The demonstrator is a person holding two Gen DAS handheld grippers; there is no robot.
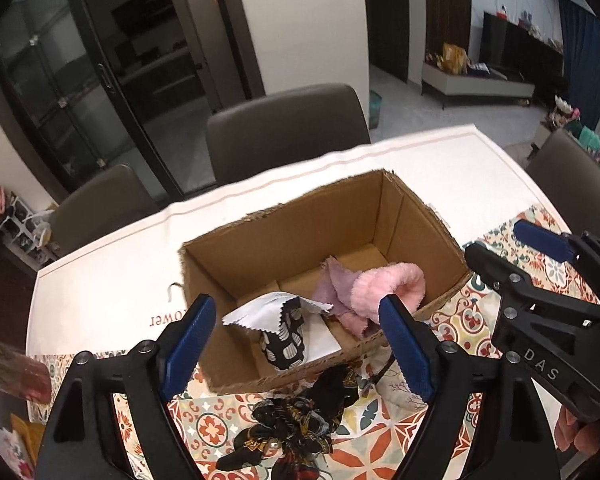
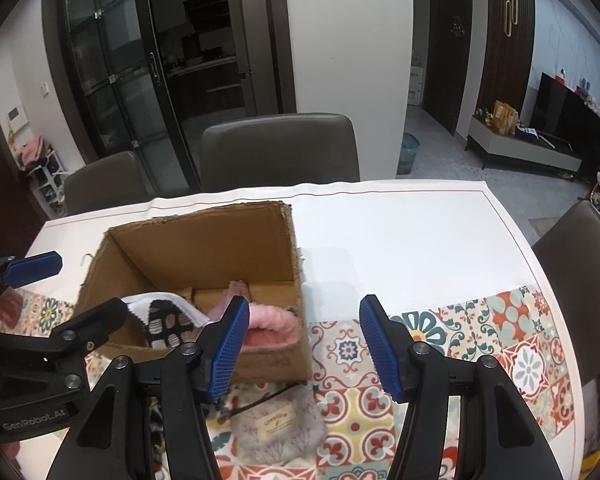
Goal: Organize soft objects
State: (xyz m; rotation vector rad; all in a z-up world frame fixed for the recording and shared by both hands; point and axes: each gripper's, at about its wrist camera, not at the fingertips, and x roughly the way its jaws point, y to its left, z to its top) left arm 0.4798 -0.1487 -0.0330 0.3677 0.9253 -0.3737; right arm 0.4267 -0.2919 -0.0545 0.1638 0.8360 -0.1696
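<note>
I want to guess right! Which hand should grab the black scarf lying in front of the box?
Probably left. The crumpled black patterned scarf lies right below the open left gripper, before the brown cardboard box. The right gripper hovers nearer the grey fabric pouch.

I see a matt brown cardboard box (image 1: 300, 240) with rough torn rims, mid-frame. Inside it lie a fluffy pink plush piece (image 1: 388, 284) and a smooth white-backed patterned cloth (image 1: 280, 320). Below it lies a glossy black scarf (image 1: 296, 420). My grippers' blue pads (image 2: 230, 344) look ribbed, their frames matt black plastic.
</note>
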